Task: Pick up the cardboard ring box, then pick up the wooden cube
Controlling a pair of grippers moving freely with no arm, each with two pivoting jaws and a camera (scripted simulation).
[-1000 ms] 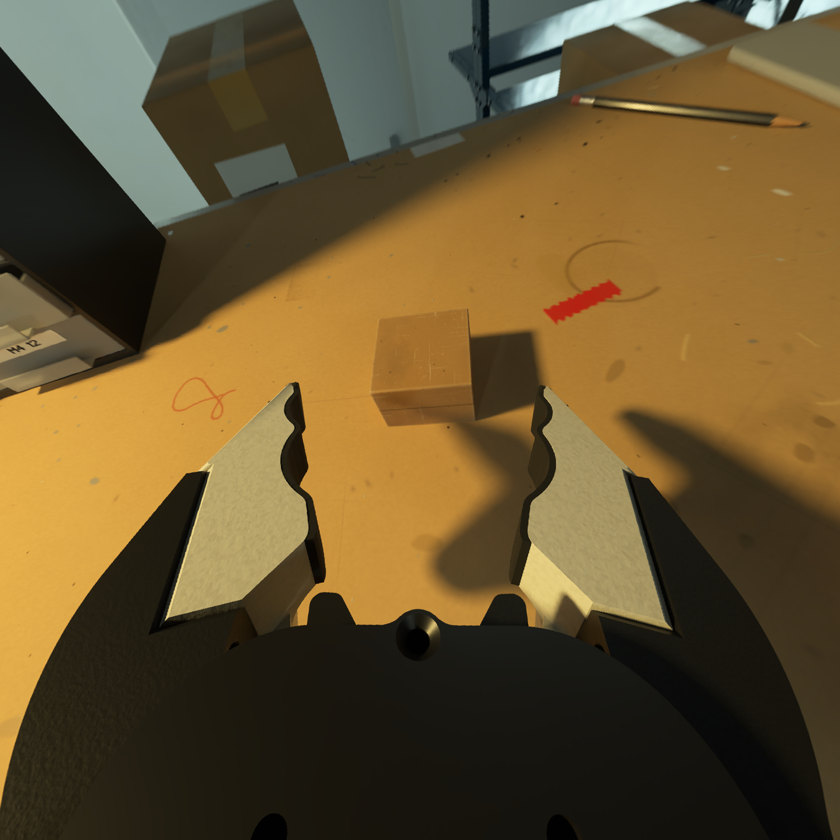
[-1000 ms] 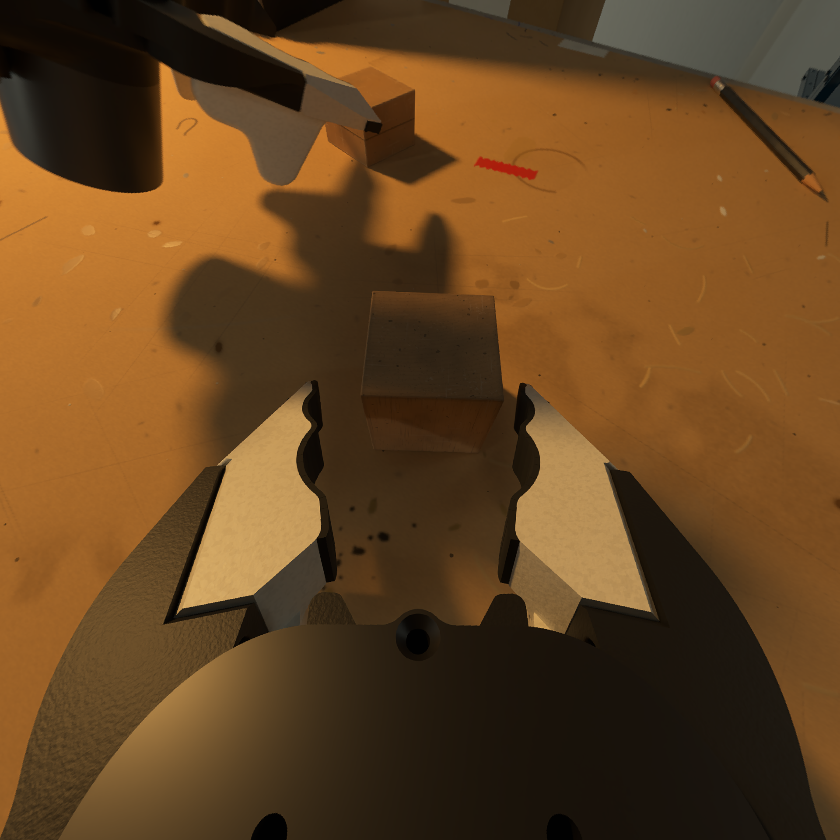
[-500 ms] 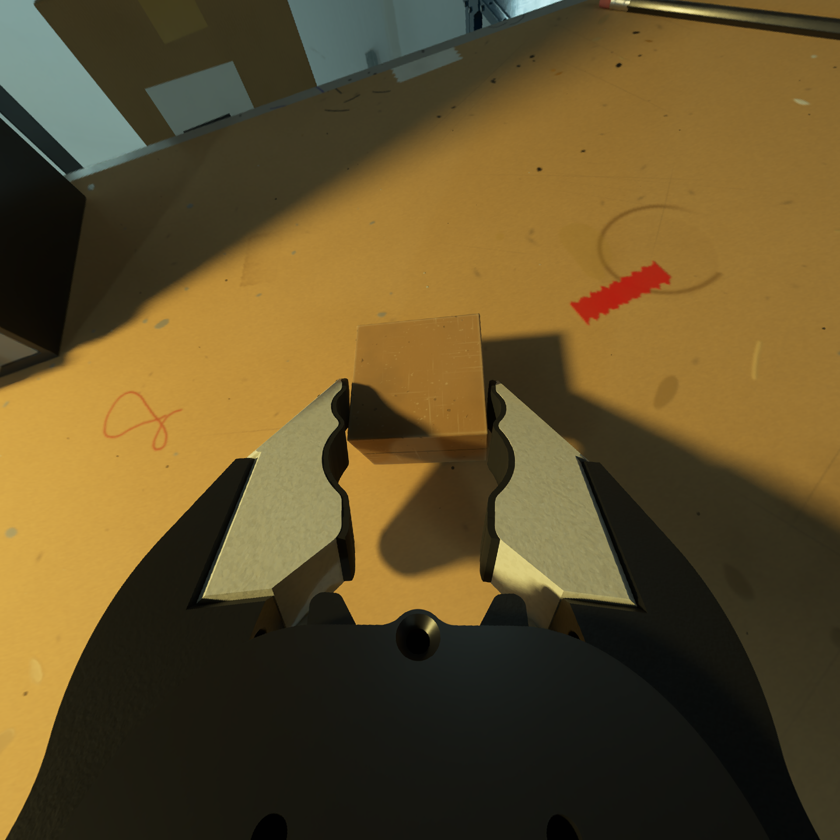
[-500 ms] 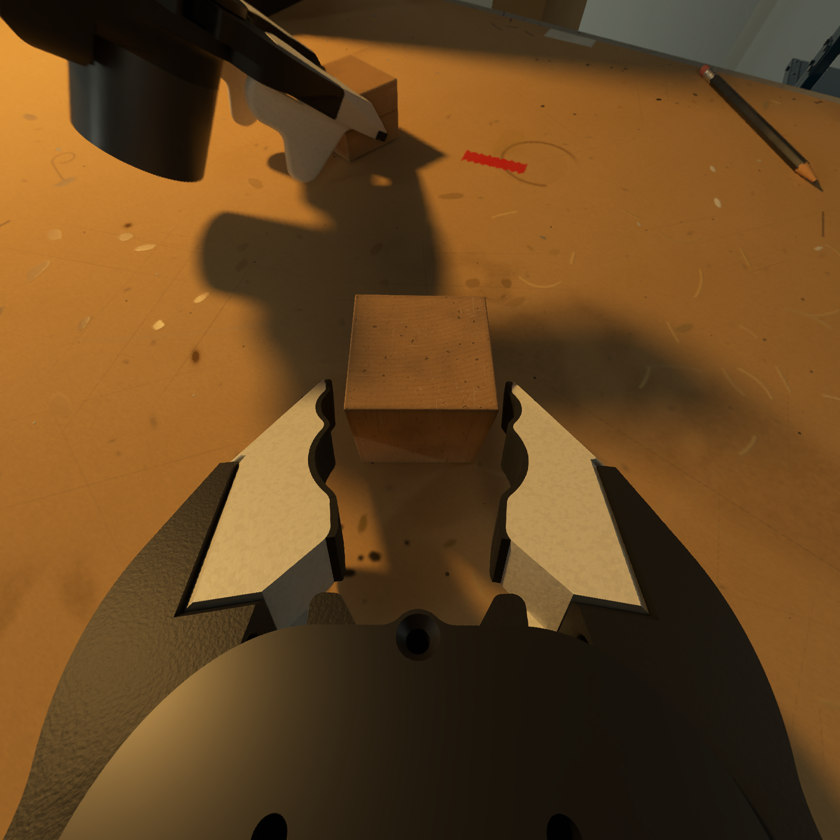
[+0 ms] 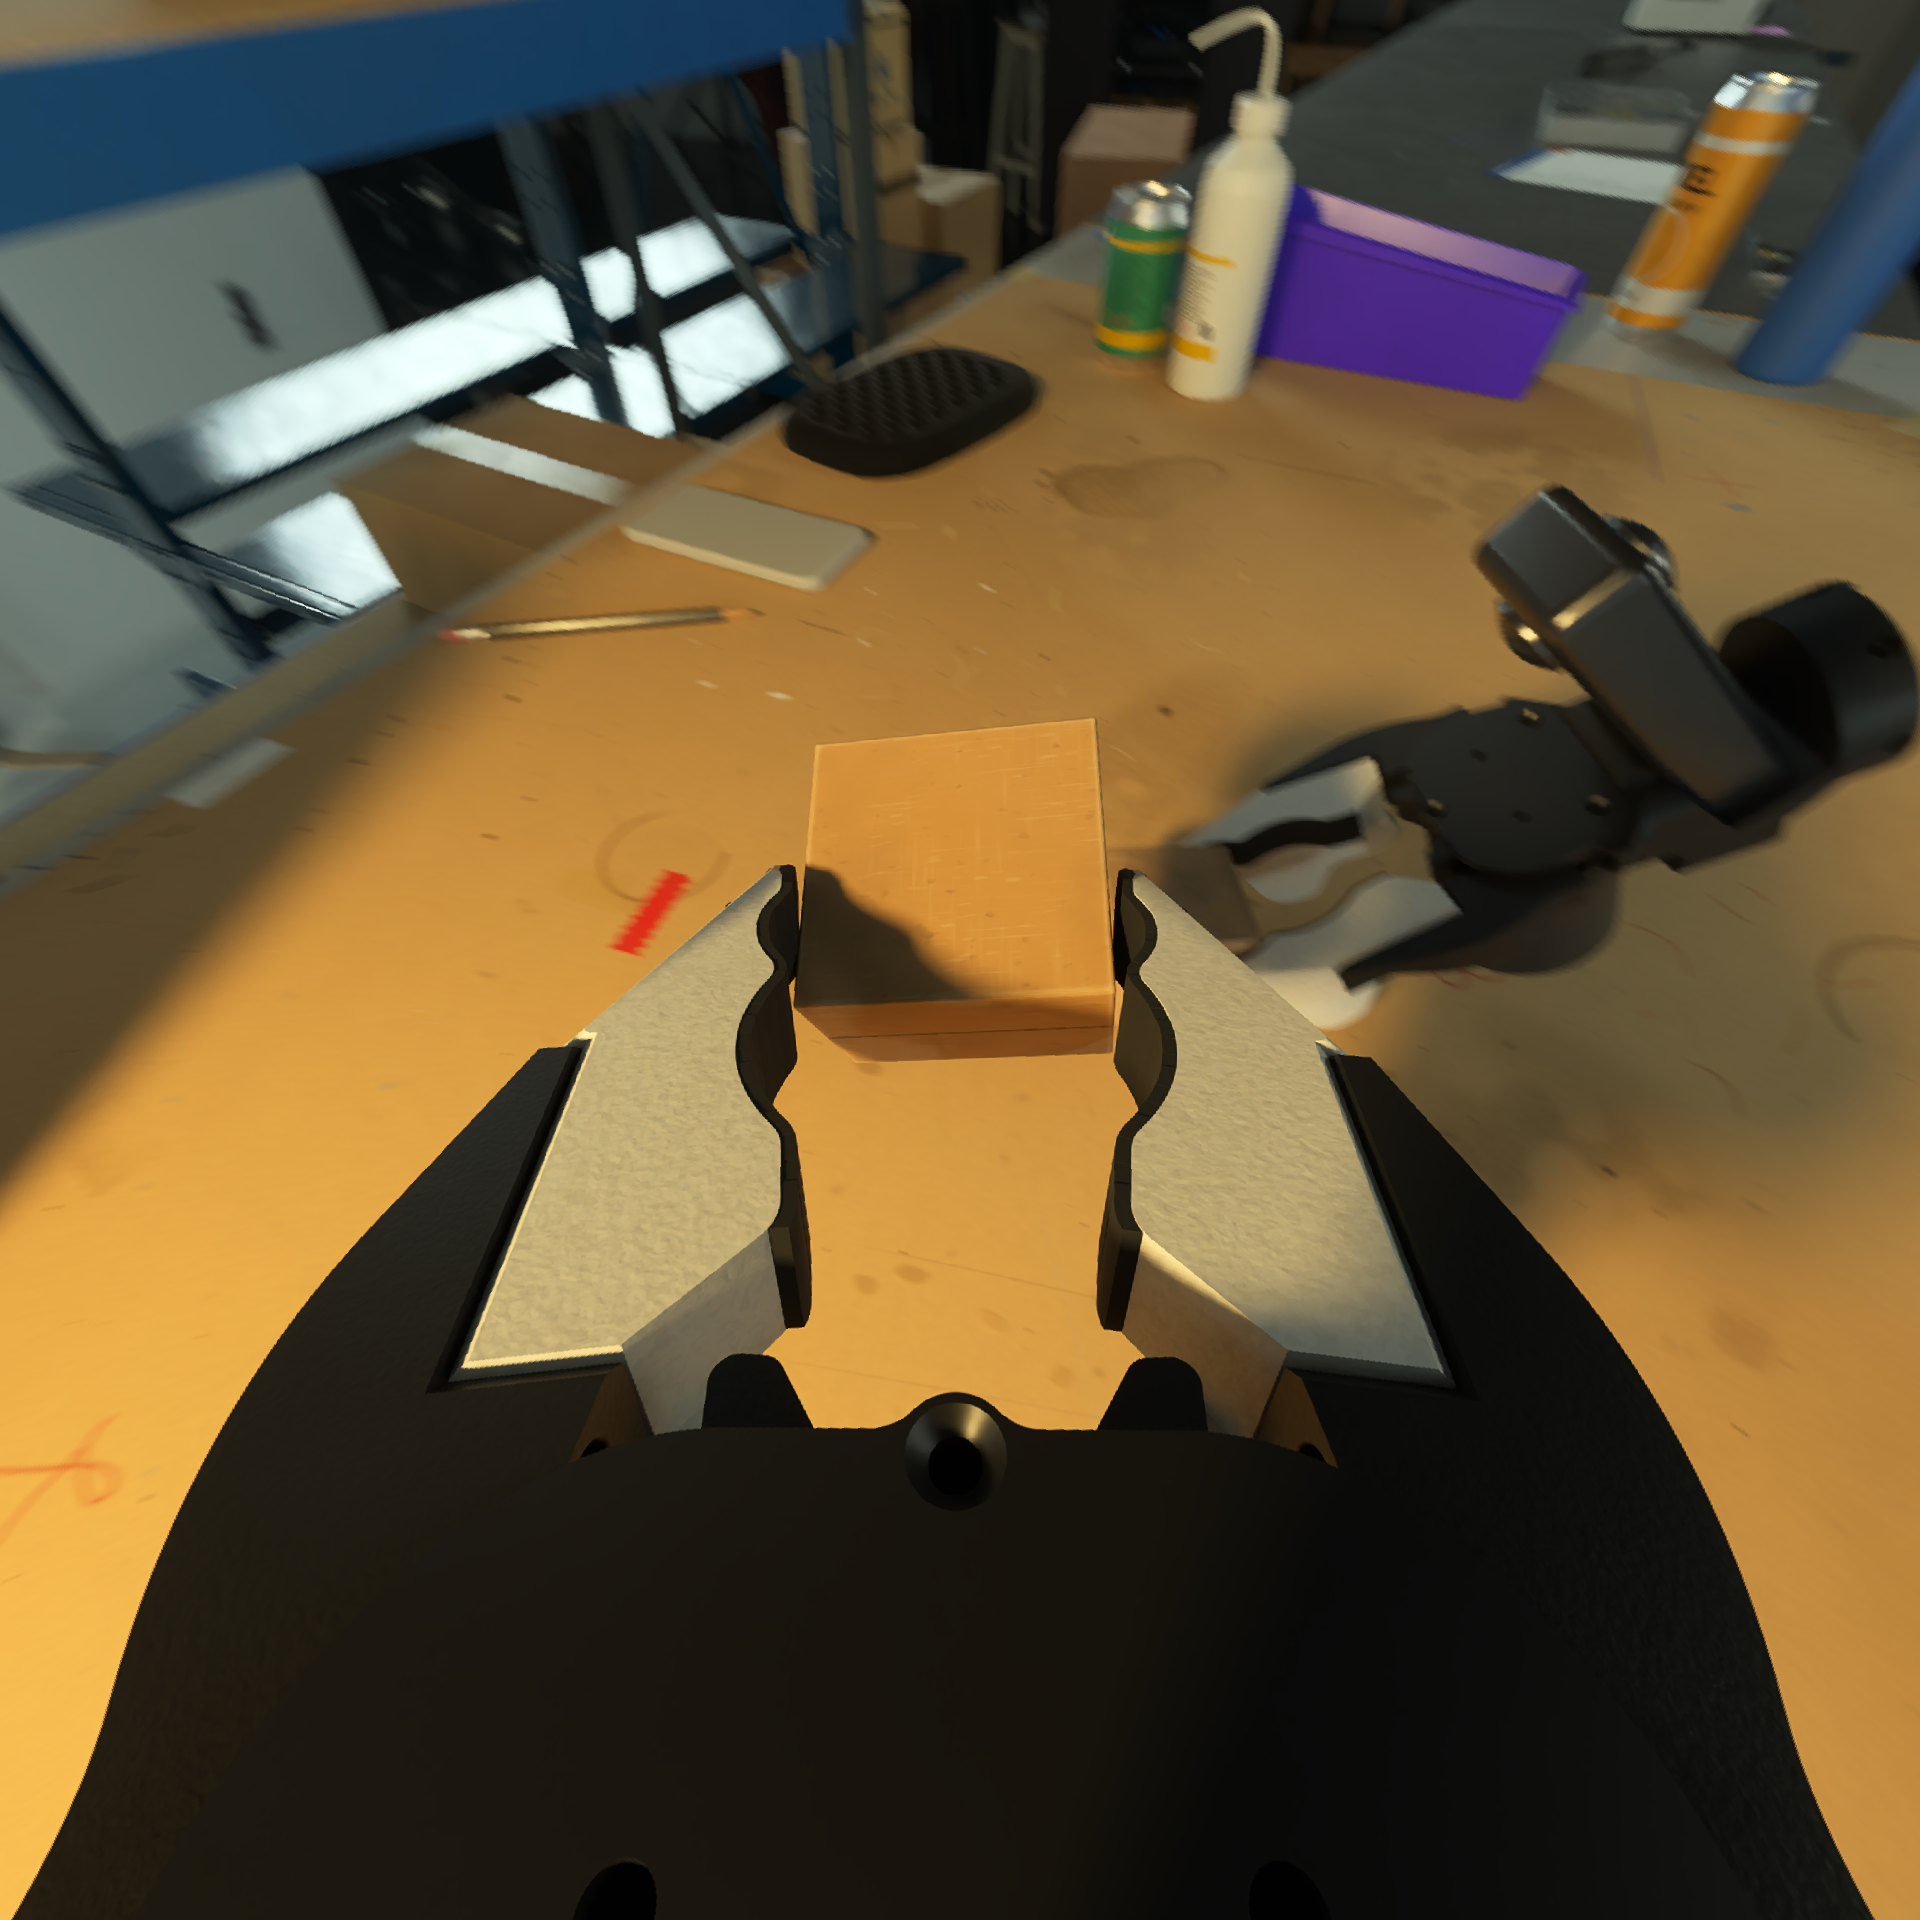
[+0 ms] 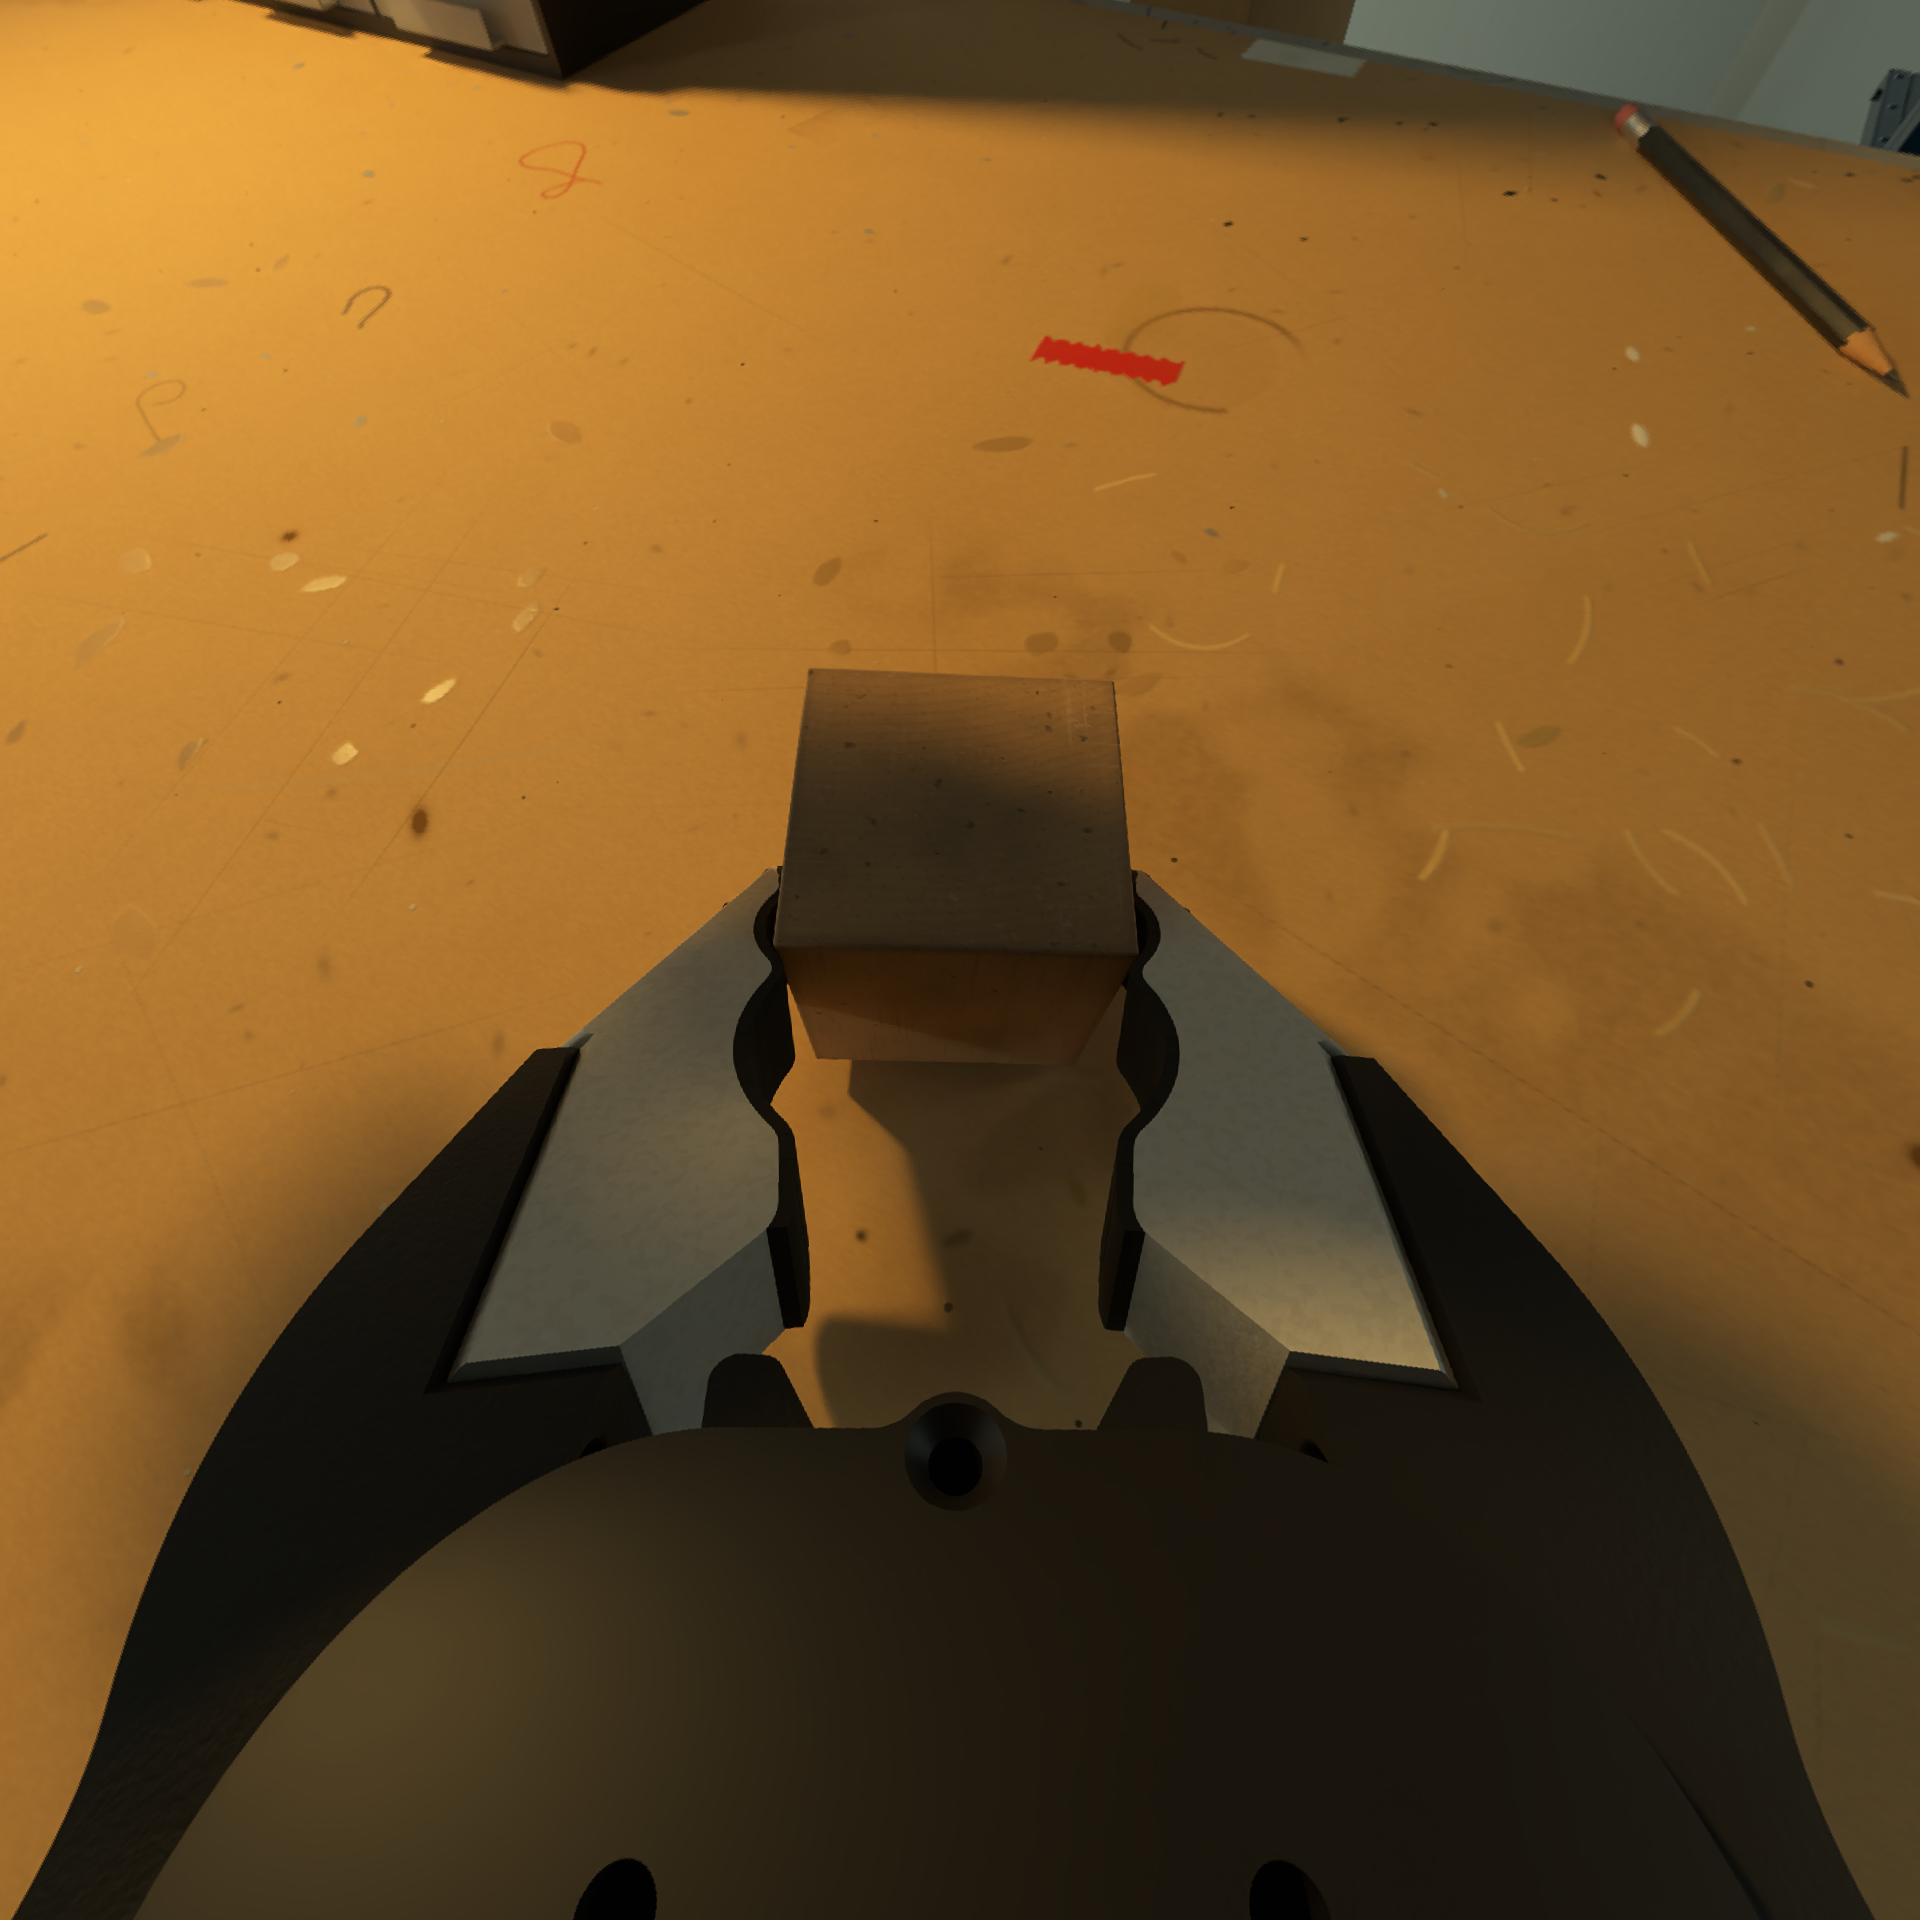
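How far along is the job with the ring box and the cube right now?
Both picks look made. The left gripper is shut on the ring box, lifted off the table. The right gripper is shut on the wooden cube, apparently raised. Nothing obvious remains.

Inventory, as counted:
- Two black two-finger grippers (image 5: 956,935), (image 6: 956,935).
- One tan cardboard ring box (image 5: 956,883).
- One brown wooden cube (image 6: 951,831).
- One dark pencil (image 6: 1766,244).
- One red zigzag tape strip (image 6: 1107,358).
- Two cans: one green (image 5: 1138,270), one orange (image 5: 1704,197).
- One white squeeze bottle (image 5: 1226,249).
- One purple plastic bin (image 5: 1403,301).
- One black ribbed oval pad (image 5: 914,405).
- One flat grey slab (image 5: 753,535).
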